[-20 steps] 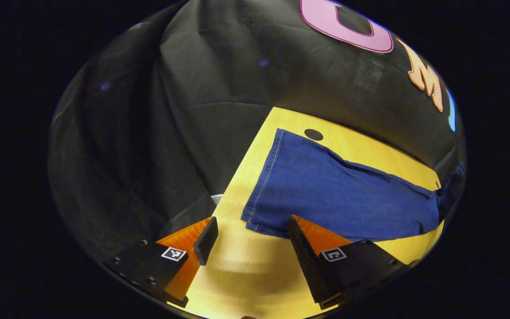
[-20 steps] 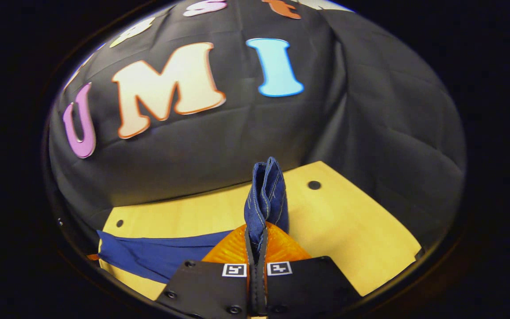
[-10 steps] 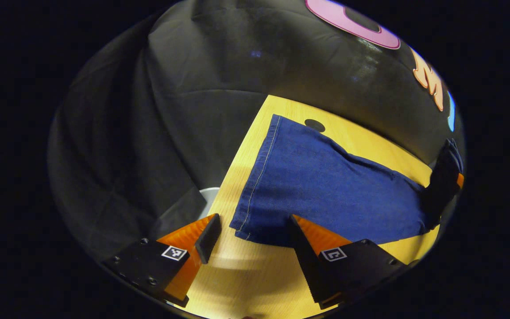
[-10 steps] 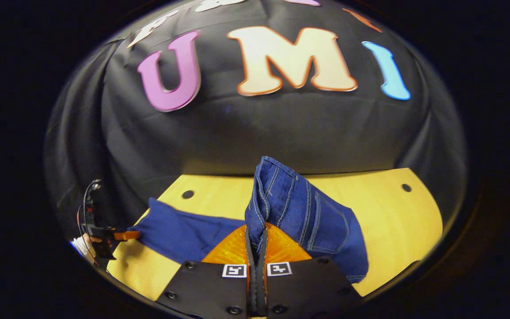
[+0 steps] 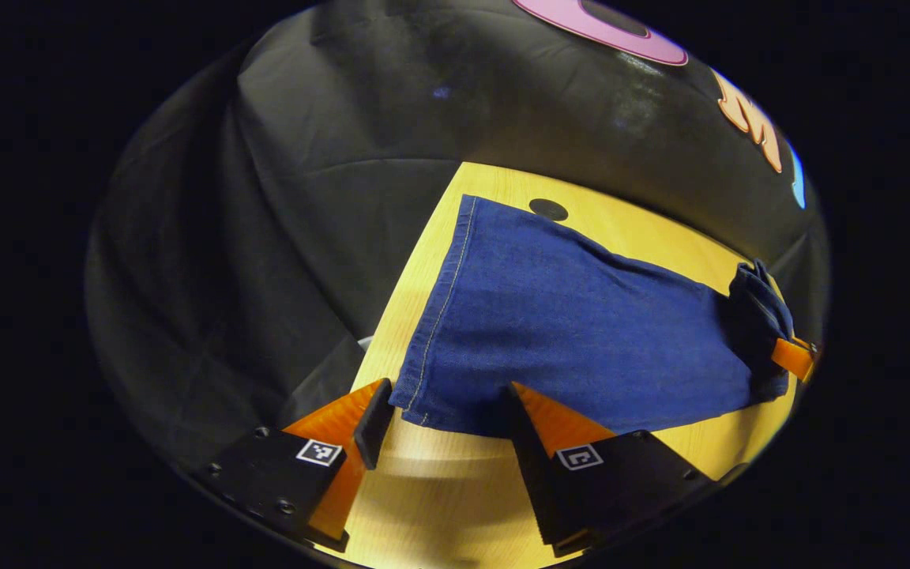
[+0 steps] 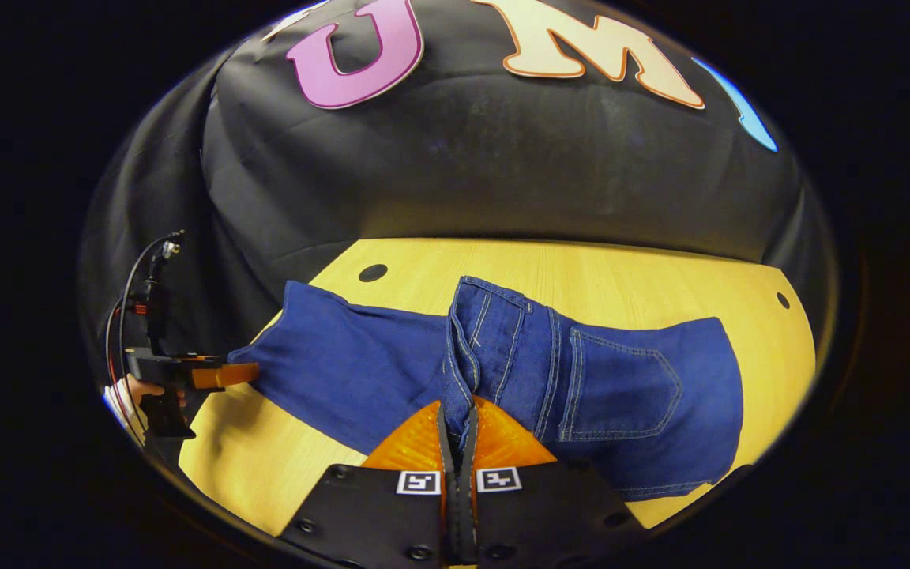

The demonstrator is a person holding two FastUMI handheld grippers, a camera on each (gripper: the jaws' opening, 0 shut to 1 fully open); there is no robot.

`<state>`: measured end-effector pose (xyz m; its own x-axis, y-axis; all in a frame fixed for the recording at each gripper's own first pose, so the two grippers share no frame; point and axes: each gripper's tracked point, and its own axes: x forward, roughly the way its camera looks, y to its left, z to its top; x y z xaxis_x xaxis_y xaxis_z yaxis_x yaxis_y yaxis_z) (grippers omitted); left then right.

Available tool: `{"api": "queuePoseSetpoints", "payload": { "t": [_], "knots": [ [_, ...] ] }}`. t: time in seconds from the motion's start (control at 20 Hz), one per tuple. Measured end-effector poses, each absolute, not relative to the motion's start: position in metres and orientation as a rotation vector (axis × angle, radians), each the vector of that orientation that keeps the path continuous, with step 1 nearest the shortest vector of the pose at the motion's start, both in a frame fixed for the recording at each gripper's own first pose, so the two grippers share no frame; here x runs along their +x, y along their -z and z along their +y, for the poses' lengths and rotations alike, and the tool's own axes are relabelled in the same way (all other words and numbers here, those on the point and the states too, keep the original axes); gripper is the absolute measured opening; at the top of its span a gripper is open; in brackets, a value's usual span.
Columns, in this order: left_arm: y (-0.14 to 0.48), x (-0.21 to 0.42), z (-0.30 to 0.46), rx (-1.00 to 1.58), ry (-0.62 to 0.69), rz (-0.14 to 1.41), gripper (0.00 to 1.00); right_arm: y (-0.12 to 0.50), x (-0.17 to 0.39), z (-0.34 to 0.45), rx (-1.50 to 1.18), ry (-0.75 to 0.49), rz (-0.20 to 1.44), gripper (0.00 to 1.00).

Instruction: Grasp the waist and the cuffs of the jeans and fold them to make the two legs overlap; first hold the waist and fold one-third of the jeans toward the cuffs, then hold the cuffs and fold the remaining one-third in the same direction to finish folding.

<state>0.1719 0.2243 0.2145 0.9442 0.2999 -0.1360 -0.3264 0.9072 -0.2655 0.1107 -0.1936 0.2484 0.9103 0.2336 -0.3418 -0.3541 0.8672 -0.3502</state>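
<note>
Dark blue jeans [image 5: 573, 324] lie lengthwise on the yellow wooden table [image 5: 455, 490]. Their stitched cuff hem [image 5: 433, 316] faces my left gripper [image 5: 447, 423]. That gripper stands open, and the hem's near corner sits just ahead, between its fingers. My right gripper [image 6: 459, 415] is shut on the waistband [image 6: 463, 348]. It holds the waist doubled over the legs, with the back pocket [image 6: 621, 387] facing up. From the left gripper view, the right gripper [image 5: 791, 356] shows far off at the lifted waist [image 5: 755, 300]. The left gripper [image 6: 186, 373], in a hand, shows by the cuffs [image 6: 281, 348].
Round holes mark the table near its far edge [image 5: 548, 209] [image 6: 373, 273] and at the right [image 6: 776, 300]. Black cloth walls close in behind and to the left. A cable [image 6: 135, 292] rises from the left gripper. Bare tabletop [image 6: 265, 466] lies in front of the jeans.
My right gripper has carried the waist over the legs toward the cuffs, so the seat and pocket now show. My left gripper has edged closer to the cuff hem.
</note>
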Motion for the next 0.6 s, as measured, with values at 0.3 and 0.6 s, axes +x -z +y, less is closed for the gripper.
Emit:
{"api": "queuePoseSetpoints", "payload": {
  "t": [0.3,0.6],
  "knots": [
    [-0.225,0.169,0.222,-0.291,-0.302,0.097,0.70,-0.217,0.120,-0.195,-0.495,-0.258,0.333,0.03],
    [-0.225,0.176,0.214,-0.300,-0.266,0.090,0.49,-0.197,0.107,-0.181,-0.423,-0.356,0.417,0.43]
  ]
}}
